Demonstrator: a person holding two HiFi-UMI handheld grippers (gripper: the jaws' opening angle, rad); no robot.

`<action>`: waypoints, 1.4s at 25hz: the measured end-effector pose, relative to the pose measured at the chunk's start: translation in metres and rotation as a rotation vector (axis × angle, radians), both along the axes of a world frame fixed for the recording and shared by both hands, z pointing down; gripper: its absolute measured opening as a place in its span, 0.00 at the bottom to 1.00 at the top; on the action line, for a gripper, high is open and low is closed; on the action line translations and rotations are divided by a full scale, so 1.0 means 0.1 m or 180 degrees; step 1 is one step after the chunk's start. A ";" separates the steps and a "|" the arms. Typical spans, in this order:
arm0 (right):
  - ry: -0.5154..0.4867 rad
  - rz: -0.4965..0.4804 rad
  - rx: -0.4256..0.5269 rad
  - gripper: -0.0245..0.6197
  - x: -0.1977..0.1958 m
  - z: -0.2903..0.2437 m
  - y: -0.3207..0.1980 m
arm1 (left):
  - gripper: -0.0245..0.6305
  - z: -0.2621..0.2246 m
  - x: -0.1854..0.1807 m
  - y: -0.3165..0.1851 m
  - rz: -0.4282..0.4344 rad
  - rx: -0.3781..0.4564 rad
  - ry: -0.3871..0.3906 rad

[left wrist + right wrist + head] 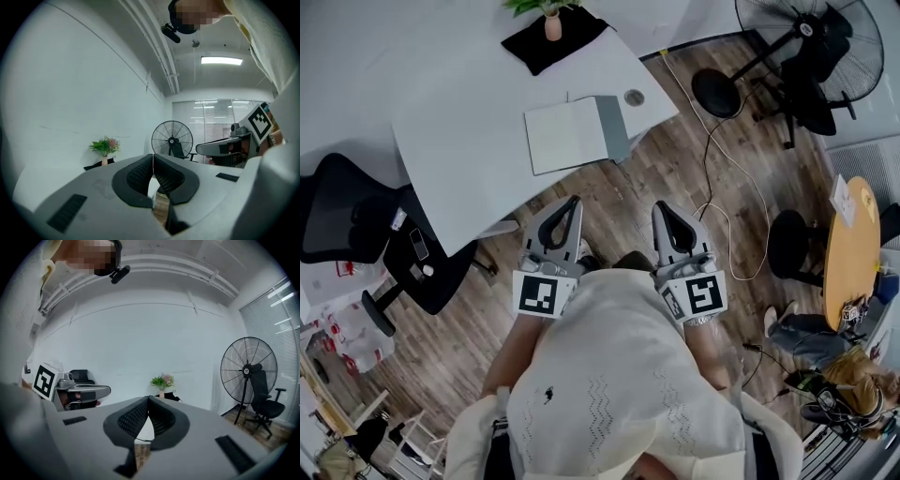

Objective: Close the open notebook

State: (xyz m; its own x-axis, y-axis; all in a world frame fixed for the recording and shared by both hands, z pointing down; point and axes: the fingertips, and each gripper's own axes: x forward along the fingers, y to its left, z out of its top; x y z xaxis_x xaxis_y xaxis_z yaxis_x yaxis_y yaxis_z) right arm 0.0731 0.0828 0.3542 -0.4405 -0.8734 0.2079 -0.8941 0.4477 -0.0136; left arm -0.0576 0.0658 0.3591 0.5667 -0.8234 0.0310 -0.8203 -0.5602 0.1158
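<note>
Left gripper (573, 200) jaws together, black mesh-textured; rectangular notebook (565, 135) open.

The left gripper (153, 160) is seen with its jaws pressed together, nothing held between them. Beyond them a flower vase (105, 149) is set against the white wall (70, 93), with a standing fan (172, 139) to its right.
</note>
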 end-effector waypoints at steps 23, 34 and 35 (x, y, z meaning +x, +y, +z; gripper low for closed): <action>-0.0061 -0.0437 -0.0079 0.04 0.23 0.06 -0.79 | 0.06 0.11 0.30 -0.51 -0.0351 -0.0122 -0.0136; -0.0123 -0.0798 -0.0093 0.04 0.42 0.06 -1.31 | 0.06 0.16 0.52 -0.86 -0.0668 -0.0220 -0.0216; -0.0130 -0.0832 -0.0090 0.04 0.43 0.06 -1.34 | 0.06 0.18 0.54 -0.89 -0.0698 -0.0239 -0.0224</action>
